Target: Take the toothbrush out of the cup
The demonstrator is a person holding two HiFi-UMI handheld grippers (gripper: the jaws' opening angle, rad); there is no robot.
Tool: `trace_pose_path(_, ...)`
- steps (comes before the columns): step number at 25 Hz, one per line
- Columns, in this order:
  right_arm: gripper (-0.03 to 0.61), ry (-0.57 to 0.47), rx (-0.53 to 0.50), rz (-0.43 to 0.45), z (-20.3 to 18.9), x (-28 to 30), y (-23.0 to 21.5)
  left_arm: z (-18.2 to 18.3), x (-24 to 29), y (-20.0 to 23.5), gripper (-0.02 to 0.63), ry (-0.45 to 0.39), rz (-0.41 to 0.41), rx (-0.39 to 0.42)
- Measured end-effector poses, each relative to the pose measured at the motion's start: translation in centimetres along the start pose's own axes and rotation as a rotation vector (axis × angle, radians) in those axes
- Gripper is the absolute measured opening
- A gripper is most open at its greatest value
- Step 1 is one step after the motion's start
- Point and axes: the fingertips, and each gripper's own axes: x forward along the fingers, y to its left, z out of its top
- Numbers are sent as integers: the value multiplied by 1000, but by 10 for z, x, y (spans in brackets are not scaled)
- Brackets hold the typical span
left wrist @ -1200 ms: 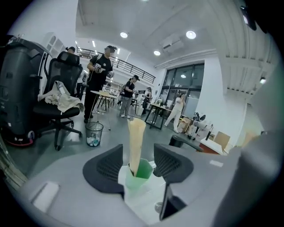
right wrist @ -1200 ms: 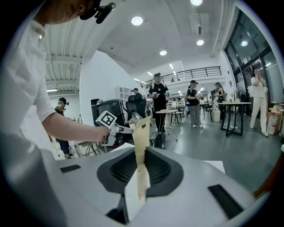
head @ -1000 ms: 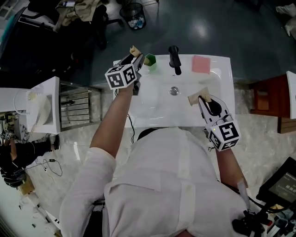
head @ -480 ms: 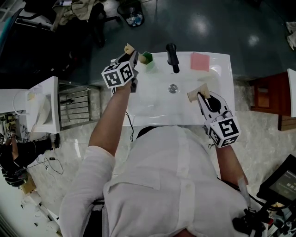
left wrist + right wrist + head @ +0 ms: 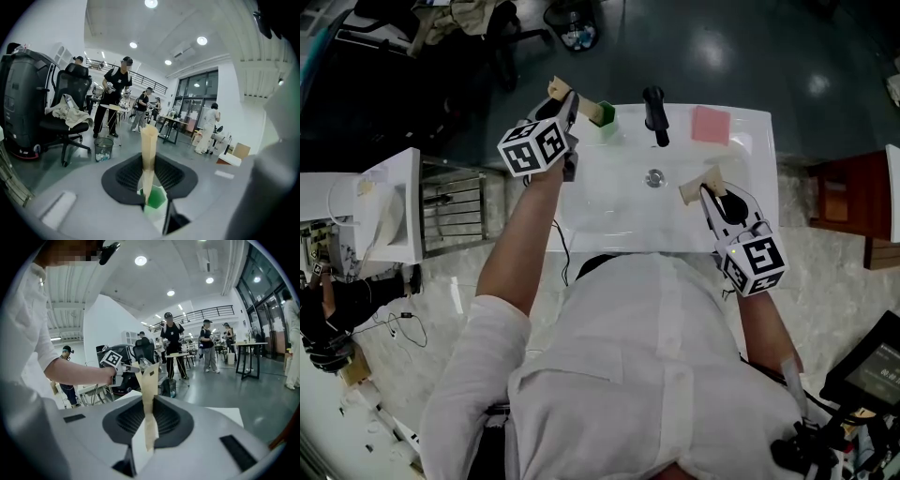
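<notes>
As we look along the left gripper (image 5: pixel 149 140), we find that its jaws have just been closing and now stand pad against pad, with the green cup (image 5: pixel 605 116) just below them. We cannot tell whether the toothbrush is pinched between them; no view shows it plainly. The cup stands on the sink (image 5: pixel 609 202) rim, just left of the faucet (image 5: pixel 654 114). The right gripper (image 5: pixel 148 380) hangs over the basin's right side, jaws closed on nothing.
</notes>
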Motion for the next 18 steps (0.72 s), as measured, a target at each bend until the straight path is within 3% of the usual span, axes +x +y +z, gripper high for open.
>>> trace_pose_path(8, 44, -7, 6, 24, 7, 6, 14, 27, -24, -3, 80, -67, -18, -2)
trace_pose_path(18, 45, -11, -21, 47, 8, 6, 40, 58, -87, -7, 80, -219, -34, -39)
